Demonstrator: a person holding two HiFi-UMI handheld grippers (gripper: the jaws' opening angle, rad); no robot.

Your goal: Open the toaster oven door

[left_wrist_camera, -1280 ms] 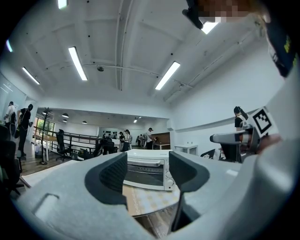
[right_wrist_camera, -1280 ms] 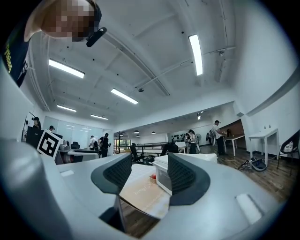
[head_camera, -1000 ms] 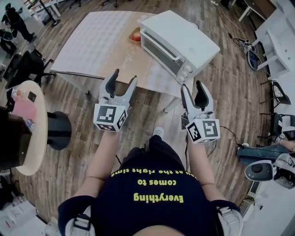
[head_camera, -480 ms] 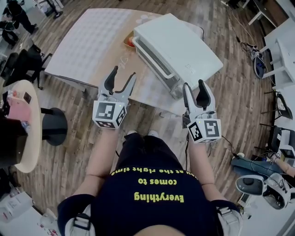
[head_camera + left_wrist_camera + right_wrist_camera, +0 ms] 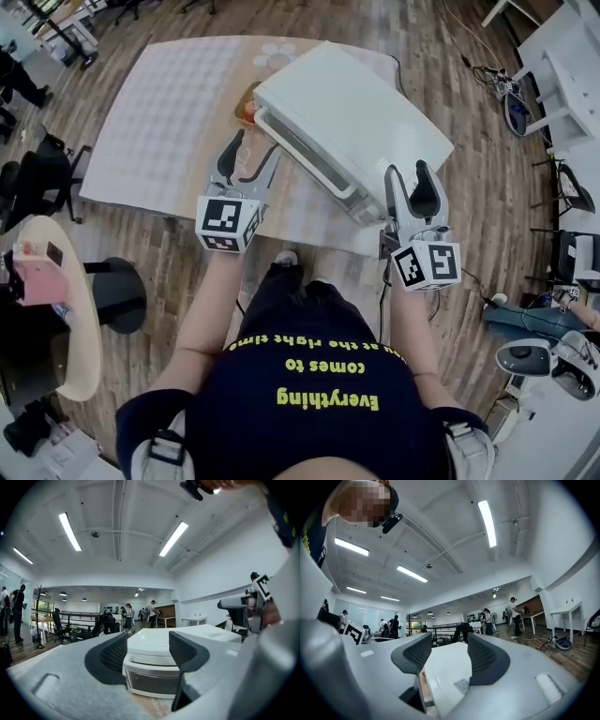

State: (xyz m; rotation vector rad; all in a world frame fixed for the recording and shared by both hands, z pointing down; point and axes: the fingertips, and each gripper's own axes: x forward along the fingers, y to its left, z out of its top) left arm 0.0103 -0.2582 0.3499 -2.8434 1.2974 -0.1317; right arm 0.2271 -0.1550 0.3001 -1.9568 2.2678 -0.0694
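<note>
Toaster oven had come closer, door shut, on the surface. Left tongs and right tongs both gaped wide, empty. I'd hook the door's top edge squarely.

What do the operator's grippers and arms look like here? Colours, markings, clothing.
The left hand-held gripper and right hand-held gripper match: light grey, two-pronged bodies with dark ribbed pads. Each carries a white cube printed with black square markers. The person wears a dark navy short-sleeved T-shirt with yellow lettering.
</note>
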